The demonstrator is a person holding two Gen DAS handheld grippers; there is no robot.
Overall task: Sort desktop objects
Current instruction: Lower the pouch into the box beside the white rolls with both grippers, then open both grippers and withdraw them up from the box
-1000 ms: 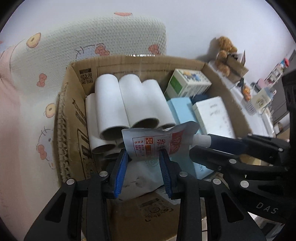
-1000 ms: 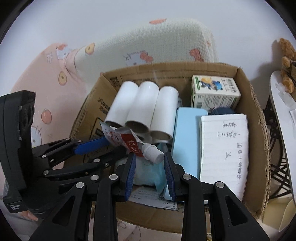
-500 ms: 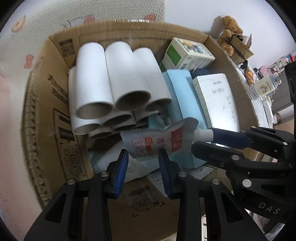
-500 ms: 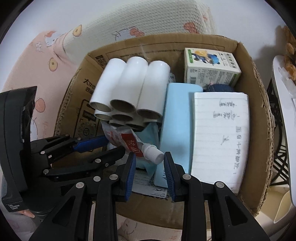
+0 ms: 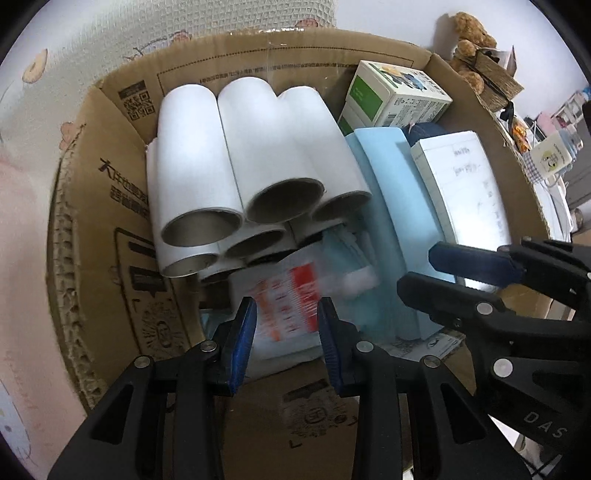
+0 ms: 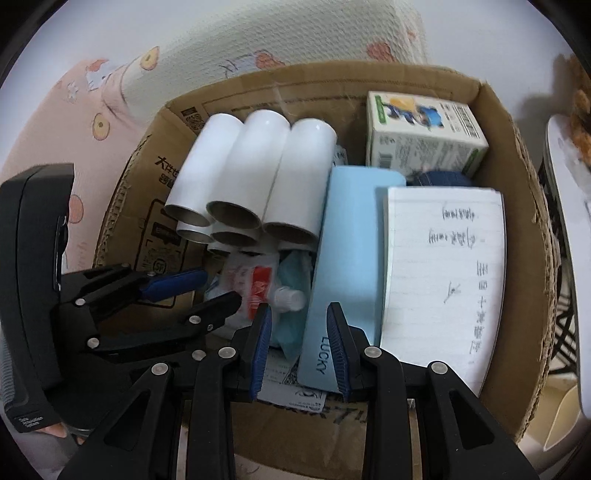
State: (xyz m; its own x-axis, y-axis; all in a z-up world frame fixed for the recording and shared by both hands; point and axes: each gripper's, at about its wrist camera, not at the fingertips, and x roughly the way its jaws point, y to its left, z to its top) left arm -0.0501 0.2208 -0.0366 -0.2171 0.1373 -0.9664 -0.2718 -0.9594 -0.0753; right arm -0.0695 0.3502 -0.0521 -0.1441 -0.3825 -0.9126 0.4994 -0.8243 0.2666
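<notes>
A white pouch [image 5: 291, 295] with red print and a white screw cap [image 6: 291, 295] lies low in the cardboard box [image 5: 110, 206], just in front of the paper rolls [image 5: 236, 162]. It is blurred in the left wrist view. My left gripper [image 5: 286, 306] points down into the box with the pouch's near end between its blue pads. In the right wrist view the left gripper [image 6: 221, 285] meets the pouch [image 6: 255, 284] from the left. My right gripper [image 6: 298, 308] hangs over a light blue case [image 6: 351, 236], its pads slightly apart and empty; the cap sits just past its left fingertip.
The box [image 6: 517, 258] also holds a stack of white rolls [image 6: 255, 173], a lined notepad [image 6: 443, 266], a green and white carton [image 6: 421, 140] and blue packets under the pouch. A patterned cushion lies behind the box. A teddy bear [image 5: 472, 33] sits on a table at the right.
Both grippers have tipped further down over the box. The pouch has sunk from mid-air to the contents in front of the rolls, and its cap has slipped away from the right gripper's tips.
</notes>
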